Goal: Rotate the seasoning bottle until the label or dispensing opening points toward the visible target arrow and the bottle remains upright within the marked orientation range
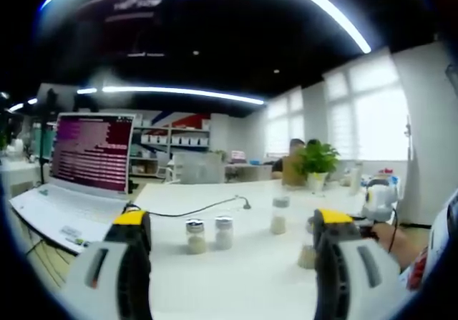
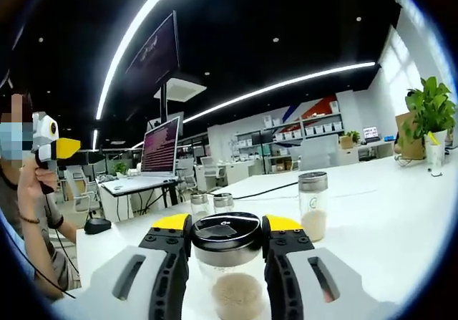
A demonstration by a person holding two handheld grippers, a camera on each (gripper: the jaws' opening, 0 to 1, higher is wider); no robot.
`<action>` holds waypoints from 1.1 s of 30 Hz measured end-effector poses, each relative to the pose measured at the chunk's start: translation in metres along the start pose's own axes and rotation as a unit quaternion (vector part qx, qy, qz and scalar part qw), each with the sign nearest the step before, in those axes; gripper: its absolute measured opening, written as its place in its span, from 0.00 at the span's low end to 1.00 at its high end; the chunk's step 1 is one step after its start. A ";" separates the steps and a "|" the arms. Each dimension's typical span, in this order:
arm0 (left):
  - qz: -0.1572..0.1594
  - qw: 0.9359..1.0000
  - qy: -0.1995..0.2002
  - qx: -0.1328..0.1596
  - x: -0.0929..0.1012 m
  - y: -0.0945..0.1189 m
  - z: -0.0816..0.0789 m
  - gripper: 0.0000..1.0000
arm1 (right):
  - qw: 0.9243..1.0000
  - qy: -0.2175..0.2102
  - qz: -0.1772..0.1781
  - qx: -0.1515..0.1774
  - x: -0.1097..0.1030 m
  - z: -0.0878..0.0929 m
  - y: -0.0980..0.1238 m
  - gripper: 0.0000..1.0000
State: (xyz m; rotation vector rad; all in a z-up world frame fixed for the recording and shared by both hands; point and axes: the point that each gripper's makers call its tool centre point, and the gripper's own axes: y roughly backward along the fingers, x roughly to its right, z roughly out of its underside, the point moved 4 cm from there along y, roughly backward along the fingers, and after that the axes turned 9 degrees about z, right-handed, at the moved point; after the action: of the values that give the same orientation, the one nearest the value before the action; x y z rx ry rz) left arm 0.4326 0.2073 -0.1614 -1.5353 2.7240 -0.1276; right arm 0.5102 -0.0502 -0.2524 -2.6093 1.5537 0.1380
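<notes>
Right gripper view: my right gripper (image 2: pixel 227 245) clamps bottle (image 2: pixel 227 263) under cap, between fingers. Left gripper (image 1: pixel 232 238) wide open, empty, jars beyond. Risk: uneven squeeze while twisting tips bottle; no arrow seen.

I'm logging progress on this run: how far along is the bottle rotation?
Done: the right gripper has closed around a seasoning bottle, which stands upright on the white table. In hand: that grasp. The left gripper is open and idle. Left: the turn itself; no target arrow is visible to check against.
</notes>
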 end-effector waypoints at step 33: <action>0.000 1.000 0.001 -0.006 0.000 0.000 0.003 1.00 | 0.989 -0.001 -0.144 -0.022 0.006 -0.001 -0.009 0.39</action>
State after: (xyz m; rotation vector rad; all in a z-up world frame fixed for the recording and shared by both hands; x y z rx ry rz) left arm 0.4330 0.2075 -0.1643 -1.5386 2.7322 -0.1119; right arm 0.5208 -0.0509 -0.2519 -2.8298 1.1676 0.1523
